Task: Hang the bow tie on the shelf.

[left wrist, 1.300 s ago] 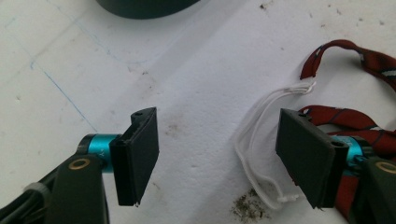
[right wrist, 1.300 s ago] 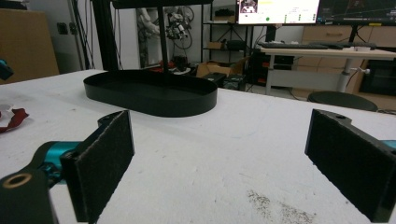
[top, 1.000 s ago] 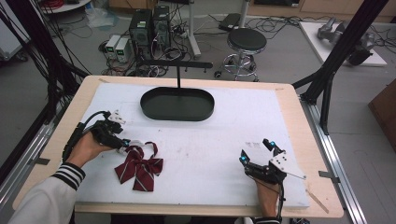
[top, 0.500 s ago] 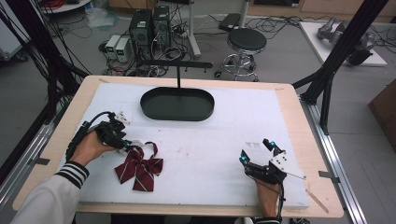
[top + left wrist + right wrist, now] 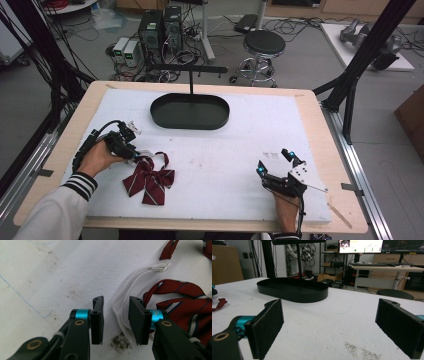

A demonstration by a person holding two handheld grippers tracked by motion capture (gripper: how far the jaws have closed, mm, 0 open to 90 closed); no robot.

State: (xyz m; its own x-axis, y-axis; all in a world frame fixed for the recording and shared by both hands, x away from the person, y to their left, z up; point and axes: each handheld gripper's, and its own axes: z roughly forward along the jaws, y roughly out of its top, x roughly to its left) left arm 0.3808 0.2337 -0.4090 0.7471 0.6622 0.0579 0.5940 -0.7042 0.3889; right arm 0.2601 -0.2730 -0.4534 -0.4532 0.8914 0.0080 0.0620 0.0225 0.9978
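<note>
**Left tongs line up on the bow tie's elastic loop**

White padding covers the surface (image 5: 240,150), which stands in a workshop with computer towers, cables and a round stool on the floor beyond the far edge. A red striped bow tie (image 5: 149,180) lies on the near left part of the surface, with its white elastic strap (image 5: 130,285) trailing out toward the far left.

The step in hand looks like the approach for a pick-up. The left tongs (image 5: 115,315) are down at the surface just beside the bow tie, jaws a little apart, and in the left gripper view the loop of elastic runs into the gap and against the inner face of one jaw. Nothing is clamped yet. The right tongs (image 5: 274,161) rest on the near right part of the surface, well apart from the tie, jaws spread wide and holding nothing.

The next move probably calls for the left jaws to shut on the thin elastic without letting it slide out, then a lift. The black oval tray (image 5: 190,111), at the far middle with an upright post behind it, seems a likely place to carry the tie.

No brand or label can be read on the tie, tray or tongs; the monitor (image 5: 360,245) in the right gripper view carries text too small to make out.
</note>
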